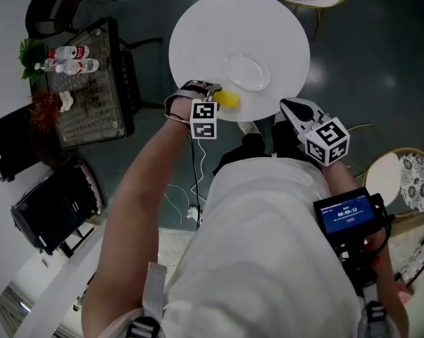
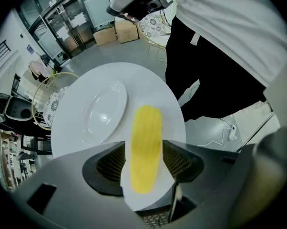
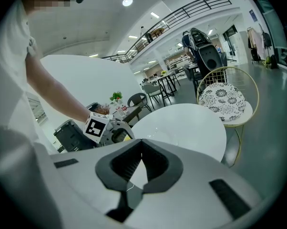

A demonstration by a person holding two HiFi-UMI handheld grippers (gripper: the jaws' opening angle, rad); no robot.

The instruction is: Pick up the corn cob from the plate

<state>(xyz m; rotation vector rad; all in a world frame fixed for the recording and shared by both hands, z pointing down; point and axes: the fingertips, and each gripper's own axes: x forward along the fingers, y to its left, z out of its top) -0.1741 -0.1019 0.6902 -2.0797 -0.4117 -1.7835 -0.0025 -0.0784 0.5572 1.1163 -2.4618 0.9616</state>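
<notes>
The yellow corn cob (image 2: 146, 147) sits lengthwise between the jaws of my left gripper (image 2: 144, 162), which is shut on it. In the head view the corn cob (image 1: 228, 99) pokes out of the left gripper (image 1: 219, 96) over the near edge of the round white table (image 1: 198, 27). The oval white plate (image 1: 246, 72) lies empty just beyond it, and the plate (image 2: 105, 111) also shows bare in the left gripper view. My right gripper (image 1: 291, 110) hovers at the table's near right edge. Its jaws are shut on nothing, as the right gripper (image 3: 140, 143) view shows.
A dark side table (image 1: 92, 83) with bottles and plants stands to the left, with black cases (image 1: 53, 206) nearer me. Gold-framed chairs with patterned cushions (image 1: 416, 182) stand at the right and far side. A white cable (image 1: 187, 203) lies on the floor.
</notes>
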